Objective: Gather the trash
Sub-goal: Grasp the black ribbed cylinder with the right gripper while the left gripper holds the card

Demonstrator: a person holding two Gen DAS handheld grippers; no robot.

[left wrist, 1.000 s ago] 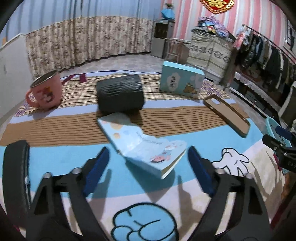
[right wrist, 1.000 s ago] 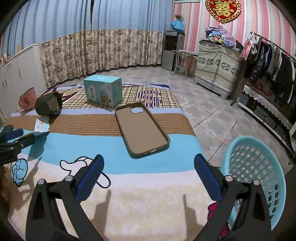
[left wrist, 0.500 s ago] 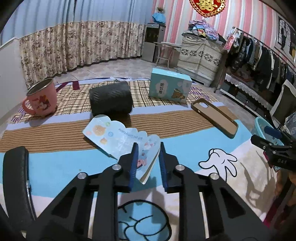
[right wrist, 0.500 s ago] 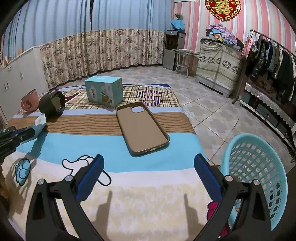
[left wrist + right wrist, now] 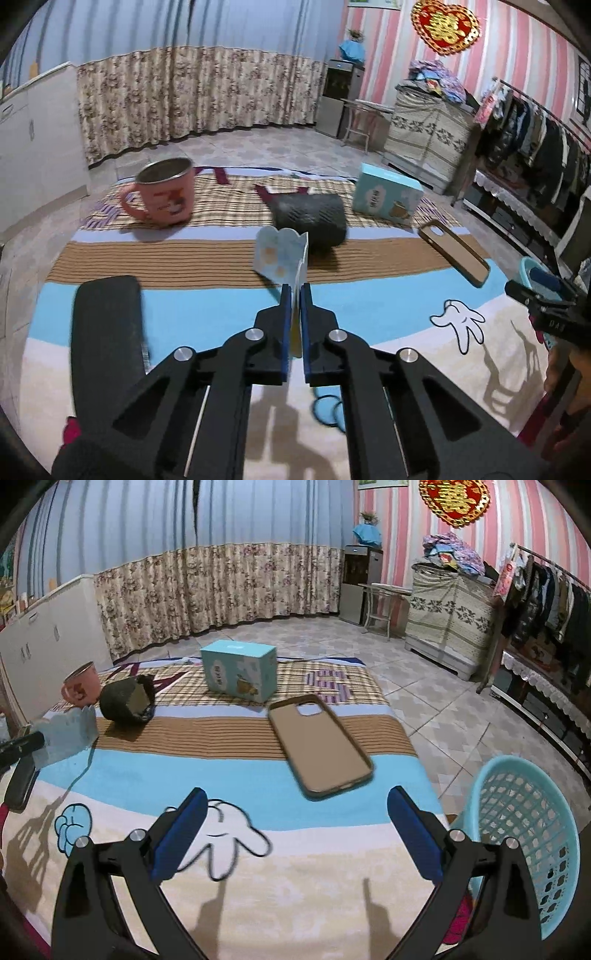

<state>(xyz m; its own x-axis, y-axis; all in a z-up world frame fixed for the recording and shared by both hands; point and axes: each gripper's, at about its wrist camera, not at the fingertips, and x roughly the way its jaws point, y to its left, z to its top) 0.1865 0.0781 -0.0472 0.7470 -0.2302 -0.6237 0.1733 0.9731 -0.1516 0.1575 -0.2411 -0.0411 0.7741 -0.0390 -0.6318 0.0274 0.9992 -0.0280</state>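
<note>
My left gripper is shut on a flattened light-blue paper carton with a scalloped top edge, held upright above the cartoon cloth. From the right wrist view the carton hangs at the far left in the left gripper. My right gripper is open and empty, hovering over the cloth's near right part. A light-blue plastic basket stands on the floor to its right; its rim shows at the right edge of the left wrist view.
On the cloth stand a pink mug, a dark ribbed cylinder lying on its side, a teal box and a brown phone case. A black phone-like slab sits near left. Floor lies right of the cloth edge.
The left gripper closed on the paper carton, lifted it off the cloth and turned it upright. The right gripper stayed open and shifted slightly.
</note>
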